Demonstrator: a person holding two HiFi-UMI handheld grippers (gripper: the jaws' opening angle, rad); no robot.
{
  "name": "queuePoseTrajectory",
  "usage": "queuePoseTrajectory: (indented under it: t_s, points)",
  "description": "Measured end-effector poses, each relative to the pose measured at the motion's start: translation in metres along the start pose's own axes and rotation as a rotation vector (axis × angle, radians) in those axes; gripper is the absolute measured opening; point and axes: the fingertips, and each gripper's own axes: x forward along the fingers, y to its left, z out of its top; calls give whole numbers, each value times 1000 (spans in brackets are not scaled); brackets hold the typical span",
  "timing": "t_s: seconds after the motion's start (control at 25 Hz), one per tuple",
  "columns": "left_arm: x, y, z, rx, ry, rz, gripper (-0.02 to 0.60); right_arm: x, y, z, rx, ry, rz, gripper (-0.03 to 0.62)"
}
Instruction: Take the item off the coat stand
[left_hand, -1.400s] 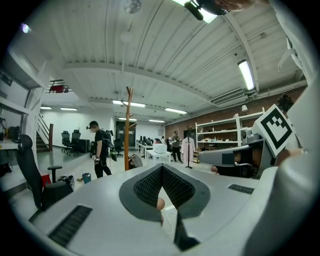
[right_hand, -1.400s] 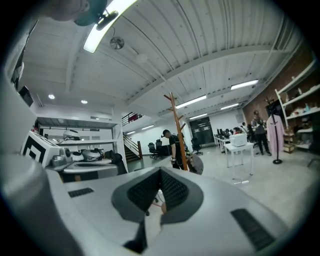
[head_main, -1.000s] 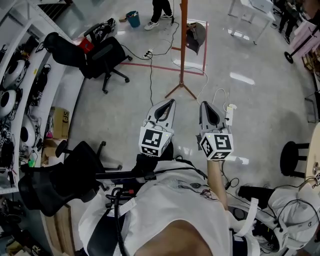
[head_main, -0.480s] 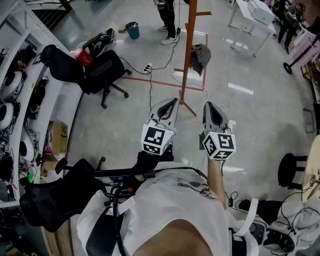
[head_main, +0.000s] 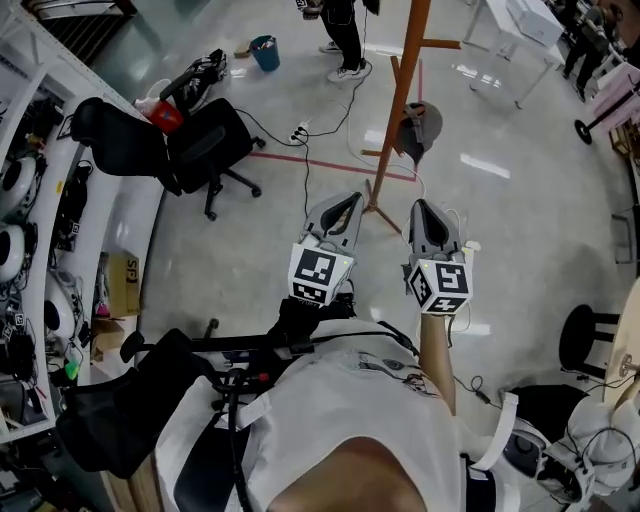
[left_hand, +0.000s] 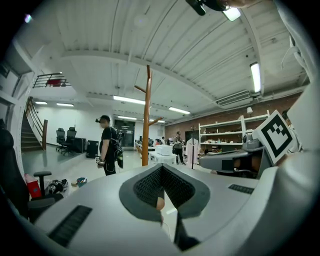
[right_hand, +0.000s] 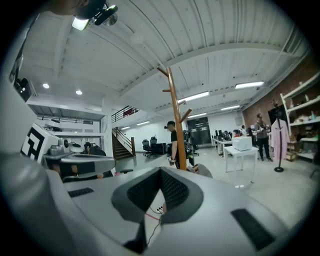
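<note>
Left gripper (head_main: 349, 199): jaws together, nothing between them, held out level toward the stand.
Right gripper (head_main: 421, 206): jaws together as well, empty, near the left one.
Stand (head_main: 404, 90): orange wooden pole with pegs, upright on the floor ahead of both grippers.
Cap (head_main: 418, 128): grey, hanging on the stand's right side, low on the pole (clear of both grippers).
Person (head_main: 343, 30): in black, standing beyond the stand.
Chair (head_main: 205, 135): black, left of the stand, well apart from it.
</note>
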Motion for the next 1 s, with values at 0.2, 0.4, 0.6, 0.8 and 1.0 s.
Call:
queuePoseTrajectory:
  t_s: [0.2,0.4,0.6,0.8,1.0]
  points:
    - [27,9,-1,-38,16,-22,3,19,-11,-4,-8,43,-9,5]
    - [49,8,2,-51,21,-15,3,31,-24,0,-7,50,16,5]
    - [68,12,10,-45,17,32,3,51,-28,5,-12,53,92,5]
    - [85,14,19,-28,6,55,3,65,-39,13,-20,44,122,5]
    - [102,16,20,-22,5,60,3,78,-52,15,-20,46,130,5]
